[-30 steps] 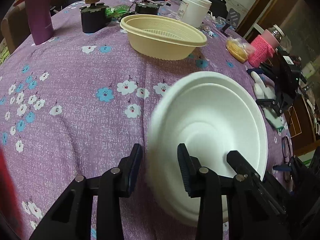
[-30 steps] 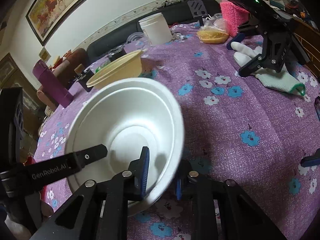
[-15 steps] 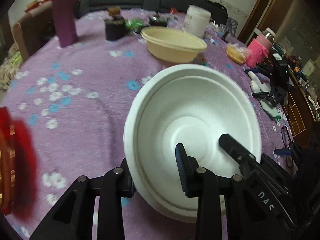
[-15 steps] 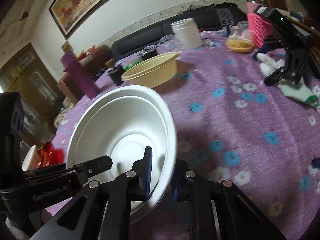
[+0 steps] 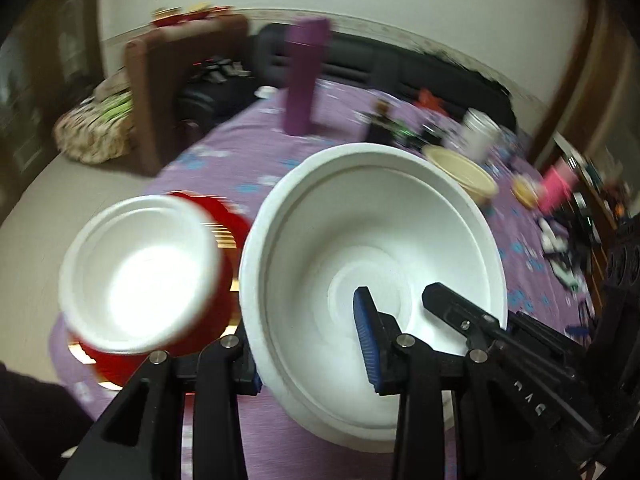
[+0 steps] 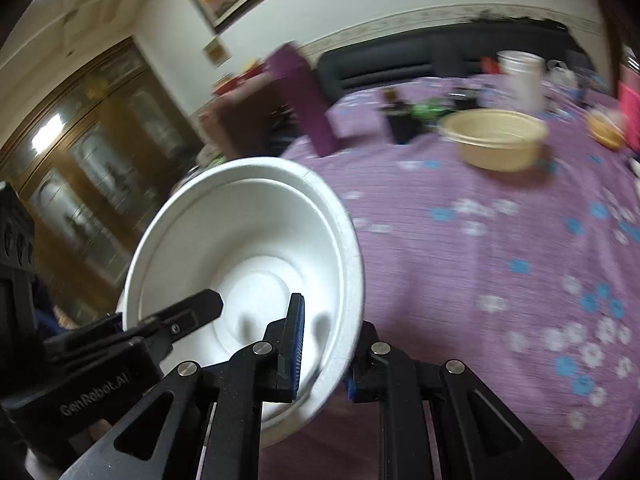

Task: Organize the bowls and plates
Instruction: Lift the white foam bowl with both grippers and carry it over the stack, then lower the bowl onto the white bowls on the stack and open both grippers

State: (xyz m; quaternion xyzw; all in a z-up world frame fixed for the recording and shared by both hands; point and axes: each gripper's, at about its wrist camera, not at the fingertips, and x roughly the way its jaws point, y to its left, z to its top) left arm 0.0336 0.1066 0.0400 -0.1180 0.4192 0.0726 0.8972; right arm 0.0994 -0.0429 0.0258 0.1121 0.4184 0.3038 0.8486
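White bowl (image 5: 372,240) lifted since earlier, now beside 2nd bowl (image 5: 140,272) — both grippers, left (image 5: 308,340), "GenRobot.AI", right (image 6: 324,344), pinch rim.

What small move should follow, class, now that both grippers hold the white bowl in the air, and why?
Probably carry the large white bowl over the smaller white bowl resting in the red bowl, then lower it in. The left gripper and right gripper both pinch its rim, and a stack already sits there.

My left gripper (image 5: 310,356) was matte black, with silver screws and ribbed blue pads (image 5: 366,336). My right gripper (image 6: 324,354) matched it. White "GenRobot.AI" lettering (image 6: 94,394) marked one black body.
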